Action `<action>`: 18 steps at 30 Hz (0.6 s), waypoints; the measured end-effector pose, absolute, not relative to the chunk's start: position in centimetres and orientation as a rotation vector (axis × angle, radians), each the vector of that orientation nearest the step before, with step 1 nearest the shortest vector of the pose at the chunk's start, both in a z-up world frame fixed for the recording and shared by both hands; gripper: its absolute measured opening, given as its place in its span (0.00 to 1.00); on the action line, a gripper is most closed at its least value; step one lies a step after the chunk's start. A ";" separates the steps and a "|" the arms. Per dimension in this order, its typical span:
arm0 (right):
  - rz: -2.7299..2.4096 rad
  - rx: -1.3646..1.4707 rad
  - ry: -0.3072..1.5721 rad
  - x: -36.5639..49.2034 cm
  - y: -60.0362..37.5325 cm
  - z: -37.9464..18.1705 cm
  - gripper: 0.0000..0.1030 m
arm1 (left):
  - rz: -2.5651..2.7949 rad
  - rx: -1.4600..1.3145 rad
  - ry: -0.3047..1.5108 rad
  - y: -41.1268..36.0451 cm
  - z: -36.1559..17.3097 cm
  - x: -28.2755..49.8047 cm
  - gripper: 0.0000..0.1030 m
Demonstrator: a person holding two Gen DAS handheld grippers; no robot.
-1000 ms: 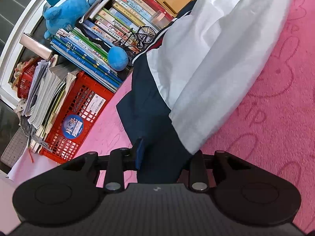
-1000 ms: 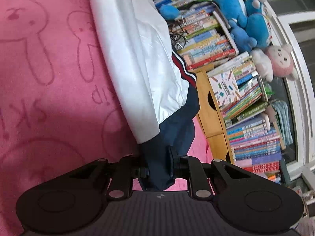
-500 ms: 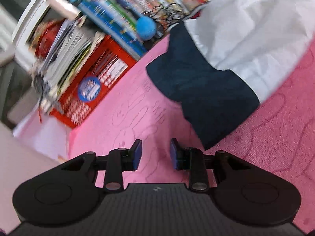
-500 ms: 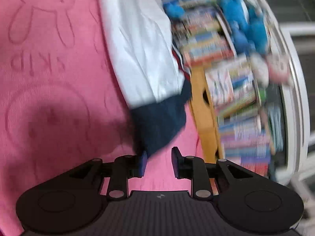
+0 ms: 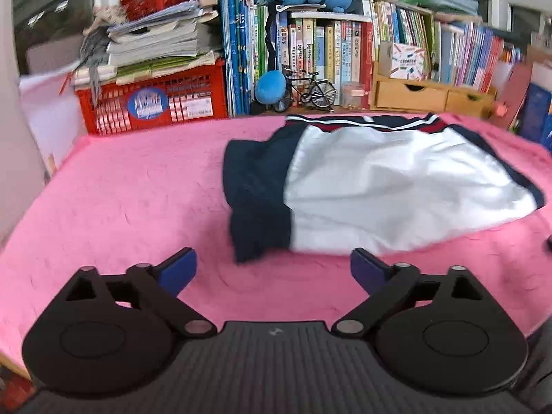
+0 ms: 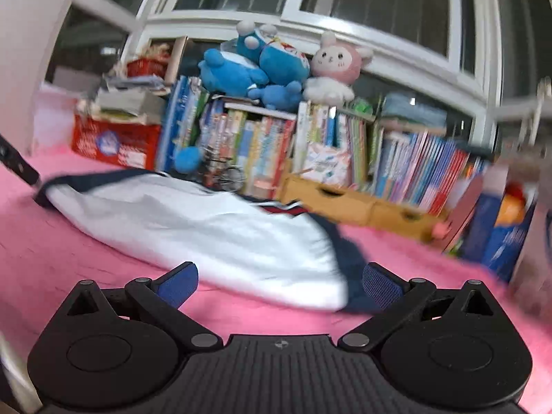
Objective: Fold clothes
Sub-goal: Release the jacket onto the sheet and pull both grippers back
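A white garment with navy edges and a red-striped band (image 5: 390, 183) lies folded flat on the pink blanket (image 5: 131, 189); it also shows in the right wrist view (image 6: 207, 234). My left gripper (image 5: 273, 269) is wide open and empty, just in front of the garment's navy near-left corner. My right gripper (image 6: 280, 281) is wide open and empty, at the garment's near edge by its navy right end. The right wrist view is blurred.
A red crate (image 5: 151, 100) with stacked papers, rows of books (image 5: 310, 45), a toy bicycle (image 5: 310, 89), wooden drawers (image 5: 424, 93) and blue plush toys (image 6: 255, 65) line the blanket's far edge. A dark object (image 6: 17, 165) pokes in at the left of the right wrist view.
Both grippers let go of the garment's navy corners, opened wide and pulled back and up. The garment now lies flat on the blanket.
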State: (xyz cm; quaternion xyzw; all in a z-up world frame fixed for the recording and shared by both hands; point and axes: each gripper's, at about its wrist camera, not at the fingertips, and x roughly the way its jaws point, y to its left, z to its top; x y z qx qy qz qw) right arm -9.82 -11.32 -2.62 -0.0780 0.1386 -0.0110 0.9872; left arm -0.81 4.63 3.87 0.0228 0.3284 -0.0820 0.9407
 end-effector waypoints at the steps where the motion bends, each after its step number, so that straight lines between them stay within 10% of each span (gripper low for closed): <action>1: -0.003 -0.112 0.296 -10.0 -11.0 -2.7 1.00 | -0.177 0.031 0.684 4.2 3.8 -1.5 0.97; 18: 0.125 0.175 0.459 -14.2 -10.4 2.2 1.00 | -0.238 0.120 0.734 -2.0 3.1 -8.6 1.00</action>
